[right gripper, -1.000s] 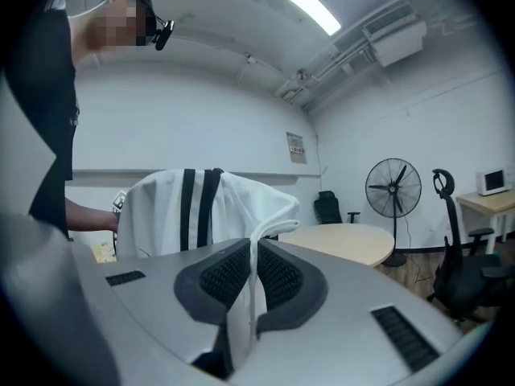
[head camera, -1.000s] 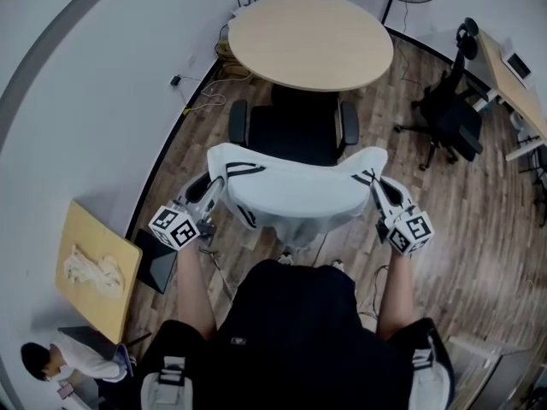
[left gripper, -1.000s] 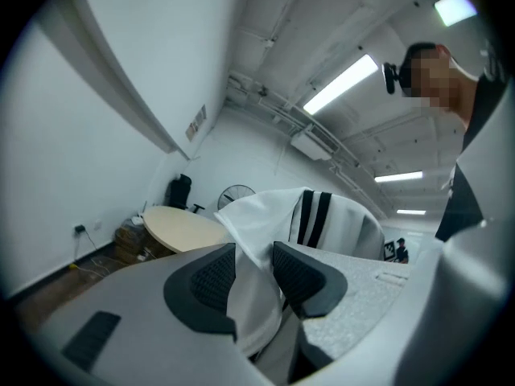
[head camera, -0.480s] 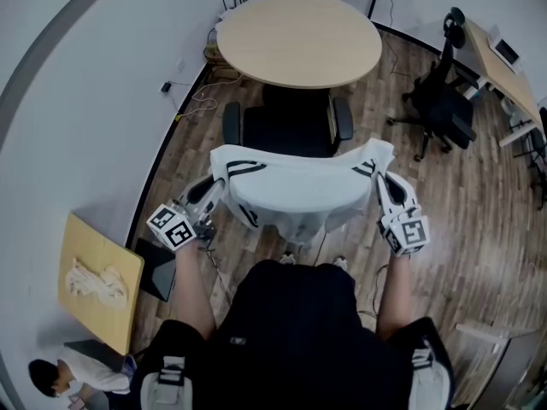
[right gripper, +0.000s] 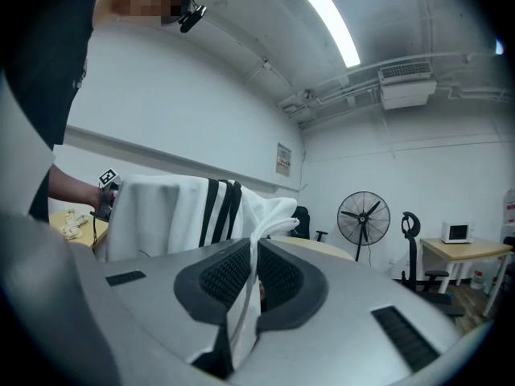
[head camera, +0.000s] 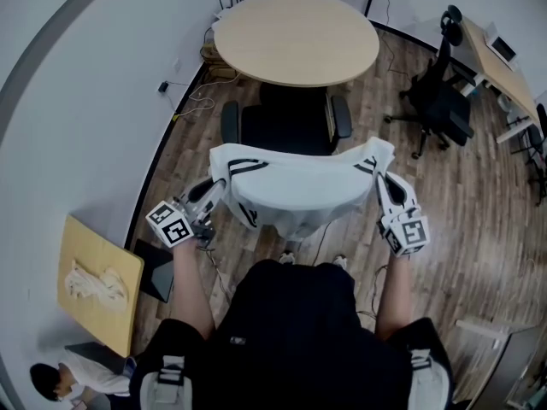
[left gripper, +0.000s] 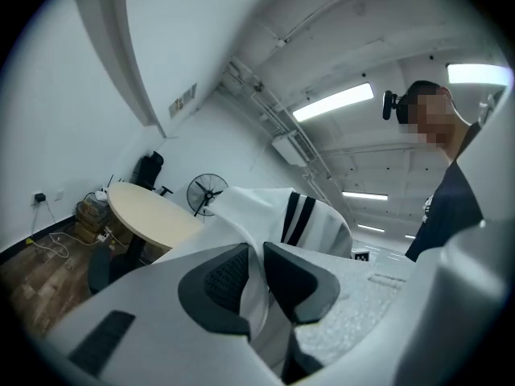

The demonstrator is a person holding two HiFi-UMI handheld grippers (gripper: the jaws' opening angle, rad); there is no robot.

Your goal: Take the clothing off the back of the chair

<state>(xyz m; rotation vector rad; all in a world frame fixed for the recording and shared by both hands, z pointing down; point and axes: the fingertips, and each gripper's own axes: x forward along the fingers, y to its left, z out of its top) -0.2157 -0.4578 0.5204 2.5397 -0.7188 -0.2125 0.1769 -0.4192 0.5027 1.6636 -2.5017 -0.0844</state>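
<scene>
A white garment [head camera: 295, 190] with black stripes hangs over the back of a black office chair [head camera: 286, 126], which it hides. My left gripper [head camera: 218, 186] is at the garment's left shoulder. In the left gripper view its jaws [left gripper: 257, 252] are closing, and a fold of the white cloth [left gripper: 269, 211] fills the gap between the pads. My right gripper [head camera: 380, 178] is shut on the right shoulder, whose corner stands lifted. The right gripper view shows its pads [right gripper: 256, 256] pinching a thin edge of the cloth [right gripper: 161, 215].
A round wooden table [head camera: 295, 37] stands just beyond the chair. Another black chair [head camera: 440, 101] and a desk [head camera: 500, 62] are at the right. A wooden board [head camera: 94, 280] with a cloth lies at the left, near a person [head camera: 64, 378]. Cables [head camera: 205, 58] lie by the wall.
The right gripper has risen a little and lifted the garment's right corner. The left gripper stays at the left shoulder.
</scene>
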